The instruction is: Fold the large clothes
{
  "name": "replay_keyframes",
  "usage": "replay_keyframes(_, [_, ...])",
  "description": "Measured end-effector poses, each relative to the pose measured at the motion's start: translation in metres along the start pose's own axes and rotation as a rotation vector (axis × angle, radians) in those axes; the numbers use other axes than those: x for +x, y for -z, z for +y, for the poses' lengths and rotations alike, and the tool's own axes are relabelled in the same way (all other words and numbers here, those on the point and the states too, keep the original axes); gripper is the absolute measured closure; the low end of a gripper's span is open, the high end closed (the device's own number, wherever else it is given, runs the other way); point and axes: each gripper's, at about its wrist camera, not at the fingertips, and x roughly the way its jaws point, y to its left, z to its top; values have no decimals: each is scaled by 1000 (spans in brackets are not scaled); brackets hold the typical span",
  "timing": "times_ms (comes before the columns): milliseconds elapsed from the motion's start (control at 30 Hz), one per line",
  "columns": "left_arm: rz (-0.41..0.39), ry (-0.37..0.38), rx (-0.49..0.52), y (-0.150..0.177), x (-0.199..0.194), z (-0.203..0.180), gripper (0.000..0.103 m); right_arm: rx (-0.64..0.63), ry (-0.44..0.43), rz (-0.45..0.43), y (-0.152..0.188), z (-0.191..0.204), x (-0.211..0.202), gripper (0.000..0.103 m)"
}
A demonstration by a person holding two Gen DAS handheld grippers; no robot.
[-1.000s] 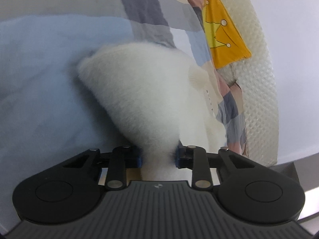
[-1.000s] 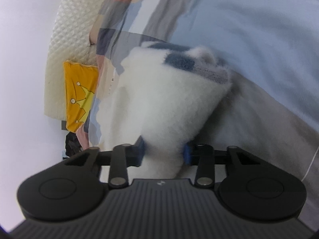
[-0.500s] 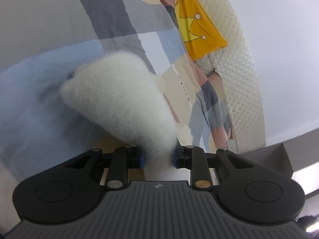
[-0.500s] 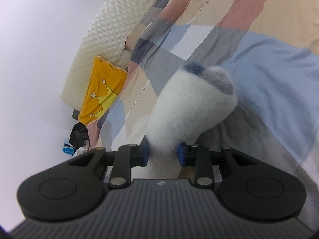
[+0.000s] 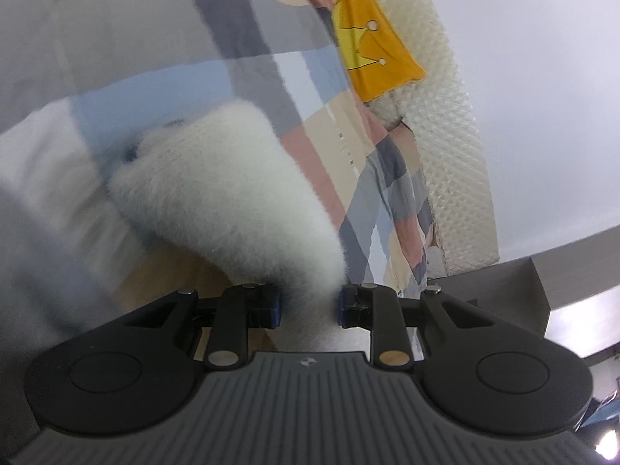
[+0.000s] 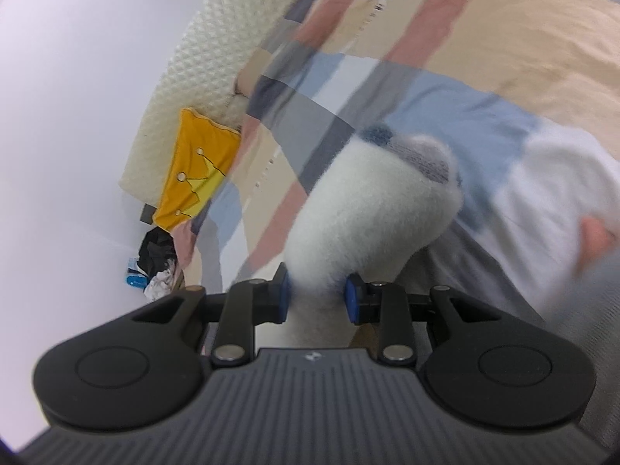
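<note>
A white fluffy fleece garment [image 5: 228,193] is held up over a bed with a patchwork cover [image 5: 162,38]. My left gripper [image 5: 308,306] is shut on a bunched part of it, and the fleece bulges out ahead of the jaws. My right gripper [image 6: 317,297] is shut on another bunched part of the same garment [image 6: 372,209], which shows a grey-blue trim [image 6: 422,155] at its far end. The rest of the garment hangs below both cameras and is hidden.
A yellow cushion with a crown print [image 5: 368,38] leans on a cream quilted headboard [image 5: 453,124]; both show in the right wrist view too [image 6: 193,170]. A white wall [image 6: 77,77] stands behind. Dark clutter [image 6: 155,259] lies on the floor. A person's white sleeve [image 6: 554,201] is at right.
Both grippers have lifted and tilted back with the fleece still held. The bed cover has dropped further away, and more of the headboard, wall and floor has come into view.
</note>
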Motion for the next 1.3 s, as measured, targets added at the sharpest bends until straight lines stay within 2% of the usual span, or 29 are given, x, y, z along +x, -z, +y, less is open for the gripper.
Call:
replay_keyframes(133, [3,0,1,-2,4,3,73,23,17,20,-2,-1,5,71])
replay_keyframes(467, [2,4,-35,-38,55,-16,71,209,-43,13,-26,-4,34,67])
replay_keyframes(700, [23,-30,-5,-61,109,-38,69,295,6,9,-50,-8,75,67])
replay_keyframes(967, [57,-72,21,-86,176,-34,69,299,65,-5,-74,-14,131,67])
replay_keyframes(1300, [96,-66,53,-105,245,-11,69,254,105,-57,-93,-37,180,72])
